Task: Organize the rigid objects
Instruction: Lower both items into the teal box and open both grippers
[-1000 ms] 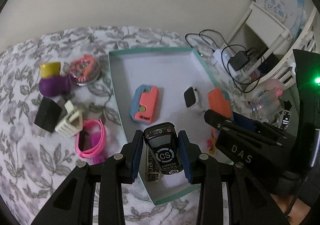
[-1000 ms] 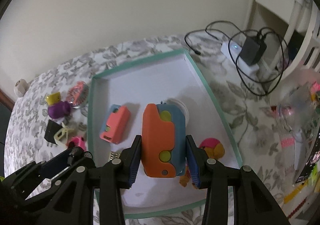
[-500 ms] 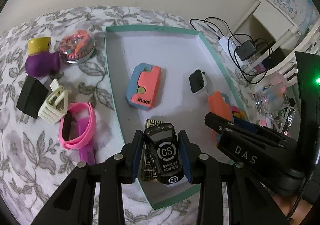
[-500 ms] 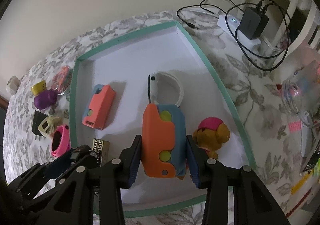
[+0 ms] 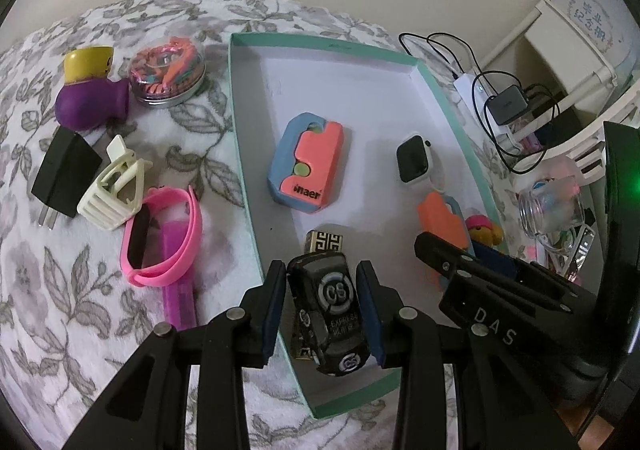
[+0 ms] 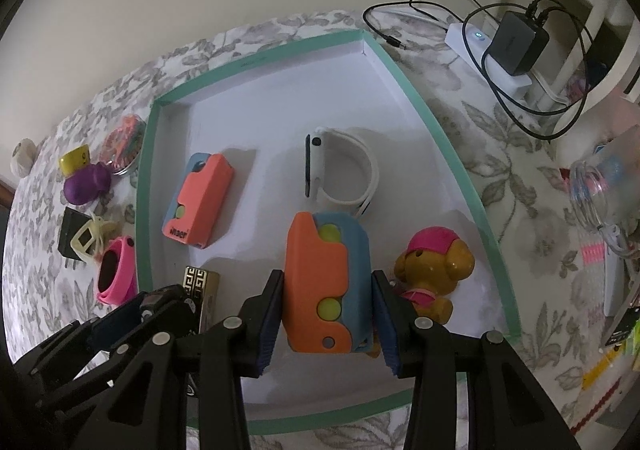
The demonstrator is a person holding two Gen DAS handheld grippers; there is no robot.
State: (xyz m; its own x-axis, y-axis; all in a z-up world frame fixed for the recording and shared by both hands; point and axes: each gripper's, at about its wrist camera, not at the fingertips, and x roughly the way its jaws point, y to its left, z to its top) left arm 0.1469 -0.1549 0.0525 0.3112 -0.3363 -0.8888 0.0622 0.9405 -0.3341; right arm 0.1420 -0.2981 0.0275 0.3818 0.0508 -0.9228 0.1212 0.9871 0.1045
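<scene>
My left gripper (image 5: pixel 322 310) is shut on a black toy car (image 5: pixel 326 310) marked "CS", low over the near left part of the teal-rimmed box (image 5: pixel 320 43). Under the car lies a gold-patterned lighter (image 5: pixel 325 242). My right gripper (image 6: pixel 328 310) is shut on an orange and blue block toy (image 6: pixel 326 282), held low over the box's (image 6: pixel 260 57) near middle. Inside the box lie a pink and blue block toy (image 5: pixel 306 163), a white smartwatch (image 6: pixel 340 173) and a bear figure with a pink cap (image 6: pixel 434 266).
On the floral cloth left of the box lie a pink wristband (image 5: pixel 160 234), a cream hair clip (image 5: pixel 114 185), a black charger plug (image 5: pixel 64 173), a purple and yellow toy (image 5: pixel 88 89) and a round tin (image 5: pixel 168 71). A power strip with cables (image 6: pixel 500 45) and a glass jar (image 5: pixel 552 205) are right.
Both grippers have sunk toward the box with their objects still held, and the views tilted further down. The bear figure and lighter came into plainer sight.
</scene>
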